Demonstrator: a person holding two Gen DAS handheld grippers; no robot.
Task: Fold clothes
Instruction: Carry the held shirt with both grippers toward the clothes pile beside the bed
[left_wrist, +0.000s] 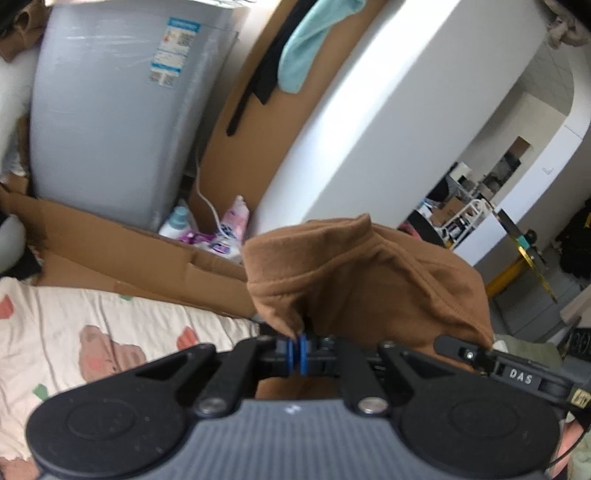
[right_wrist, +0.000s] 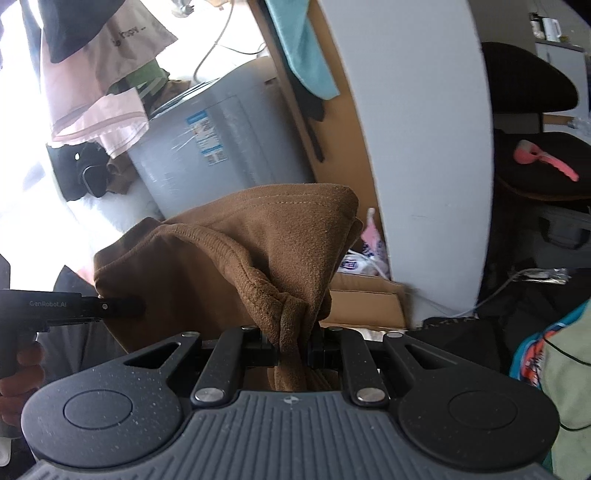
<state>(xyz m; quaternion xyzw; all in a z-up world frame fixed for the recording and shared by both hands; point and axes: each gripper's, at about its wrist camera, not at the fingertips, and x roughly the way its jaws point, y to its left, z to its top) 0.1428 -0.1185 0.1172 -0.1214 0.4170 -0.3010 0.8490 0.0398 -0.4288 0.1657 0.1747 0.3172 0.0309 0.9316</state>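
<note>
Both grippers clamp the brown garment (left_wrist: 365, 280): left gripper (left_wrist: 297, 350) pinches a thin edge, right gripper (right_wrist: 293, 347) grips a bunched fold, cloth raised between them. Beyond stand a grey appliance (left_wrist: 122, 110), flattened cardboard (left_wrist: 122, 243), detergent bottles (left_wrist: 236, 221), and patterned bedsheet (left_wrist: 74, 332) near left.

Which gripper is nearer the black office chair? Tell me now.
Right. The right gripper has the black office chair off to its right; the left gripper is on the opposite side, farther from the chair.
</note>
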